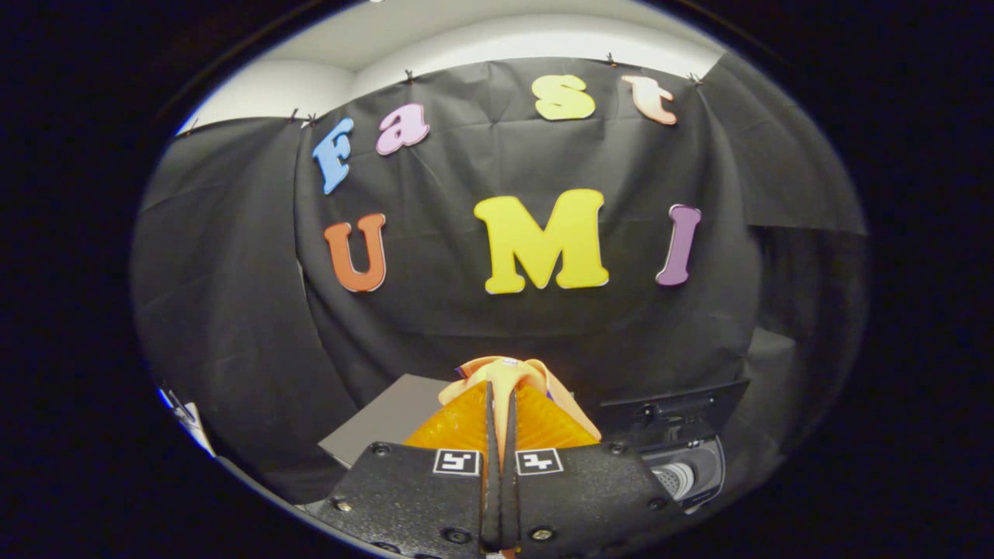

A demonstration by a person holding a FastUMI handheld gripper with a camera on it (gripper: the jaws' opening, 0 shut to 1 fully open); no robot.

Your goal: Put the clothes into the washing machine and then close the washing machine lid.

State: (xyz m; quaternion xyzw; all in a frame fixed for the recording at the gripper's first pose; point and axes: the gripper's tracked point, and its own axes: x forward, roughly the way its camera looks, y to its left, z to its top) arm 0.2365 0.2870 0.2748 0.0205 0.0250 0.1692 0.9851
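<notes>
Hand-held gripper (501,400) was up in the air, fingers pinched nearly together w/ just a thin slit between them. Clenched on the clothes (505,373): a peach-orange bunch of fabric squeezed in that slit, both fingers pressing on it, a crumpled fold poking up past the tips. Cloth was off the tabletop (388,423), held aloft against the black booth wall. Grey tabletop sat lower & to the left of the fingers, its far corner showing. Washing machine (687,466) was down to the right, near the gripper body; dark housing, lid (675,407) standing up at the far side, opening uncovered & a bit of the light ribbed drum inside visible. Clothes were above & left of that opening, not inside it yet.
</notes>
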